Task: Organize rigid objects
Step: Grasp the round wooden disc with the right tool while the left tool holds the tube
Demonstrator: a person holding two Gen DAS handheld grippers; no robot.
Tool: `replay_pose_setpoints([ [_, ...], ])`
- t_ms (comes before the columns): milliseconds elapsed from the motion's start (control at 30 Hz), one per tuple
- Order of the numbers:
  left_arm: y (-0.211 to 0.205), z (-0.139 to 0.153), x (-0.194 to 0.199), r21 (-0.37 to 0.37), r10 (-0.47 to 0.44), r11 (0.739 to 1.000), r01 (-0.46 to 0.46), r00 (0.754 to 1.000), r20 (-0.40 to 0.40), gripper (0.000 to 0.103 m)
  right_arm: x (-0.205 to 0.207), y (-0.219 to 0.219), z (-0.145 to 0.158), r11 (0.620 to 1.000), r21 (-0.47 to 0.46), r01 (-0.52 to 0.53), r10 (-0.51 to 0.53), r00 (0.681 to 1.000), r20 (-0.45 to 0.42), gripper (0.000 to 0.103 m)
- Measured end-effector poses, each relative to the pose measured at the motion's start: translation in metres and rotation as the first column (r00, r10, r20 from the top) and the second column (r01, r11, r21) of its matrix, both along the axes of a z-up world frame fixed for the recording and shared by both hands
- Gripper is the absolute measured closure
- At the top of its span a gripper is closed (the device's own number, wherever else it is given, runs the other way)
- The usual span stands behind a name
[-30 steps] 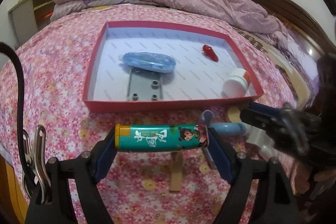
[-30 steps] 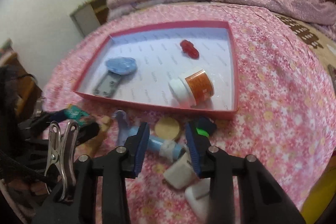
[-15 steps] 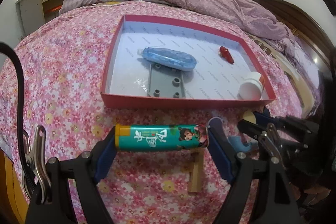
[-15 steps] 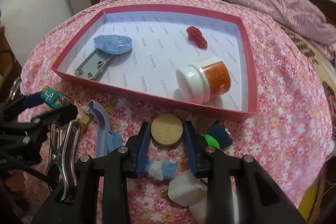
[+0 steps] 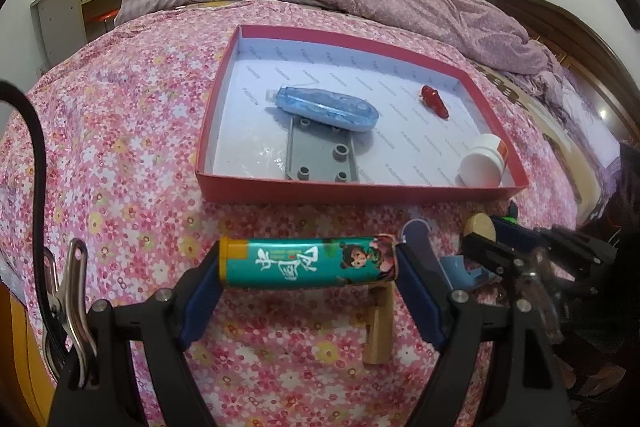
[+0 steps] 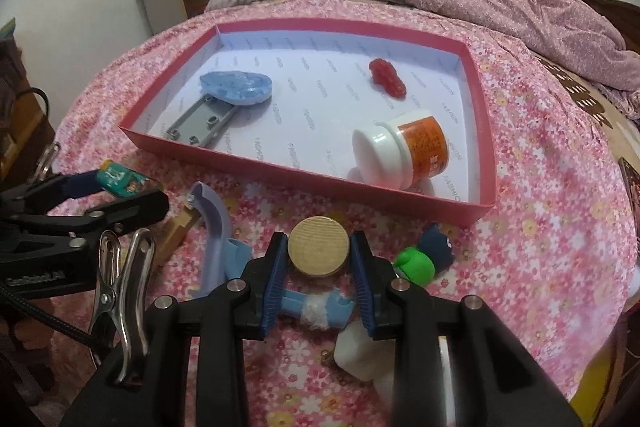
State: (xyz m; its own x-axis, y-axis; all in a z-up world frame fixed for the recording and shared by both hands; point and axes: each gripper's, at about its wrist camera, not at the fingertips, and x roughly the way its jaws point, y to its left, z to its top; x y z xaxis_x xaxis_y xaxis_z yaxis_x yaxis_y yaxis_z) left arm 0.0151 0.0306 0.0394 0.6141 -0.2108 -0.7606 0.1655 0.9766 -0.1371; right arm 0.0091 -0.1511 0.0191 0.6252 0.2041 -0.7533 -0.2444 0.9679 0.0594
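**Both claws loaded before the red tray**

A teal tube (image 5: 308, 262) is clamped end to end in the left claw (image 5: 308, 267). A wooden disc (image 6: 319, 250) is gripped by the right claw (image 6: 319, 259). Both are held above the flowered bed (image 5: 120, 131), just short of the red tray (image 6: 304, 183).

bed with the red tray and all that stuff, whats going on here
A person is tidying small items off a flowered bedspread into a red tray, holding a claw in each hand. The left claw grips a teal tube end to end, just short of the tray. The right claw is closed on a wooden disc. A blue case, grey plate, red toy and white jar already lie in the tray; a few pieces remain on the bed.
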Motion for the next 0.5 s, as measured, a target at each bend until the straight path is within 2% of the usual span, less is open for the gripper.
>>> replay_pose_setpoints([
  [300,0.0,0.005,-0.002,-0.017,0.0,1.0,0.001,1.0,0.015,0.019,-0.009,-0.004,0.015,0.998,0.064,-0.009,0.005,0.998,0.058,0.071],
  [500,-0.005,0.011,0.003,-0.007,-0.008,1.0,0.009,1.0,0.028,0.019,-0.008,-0.008,0.015,0.996,0.094,-0.002,-0.002,0.999,0.052,0.071],
])
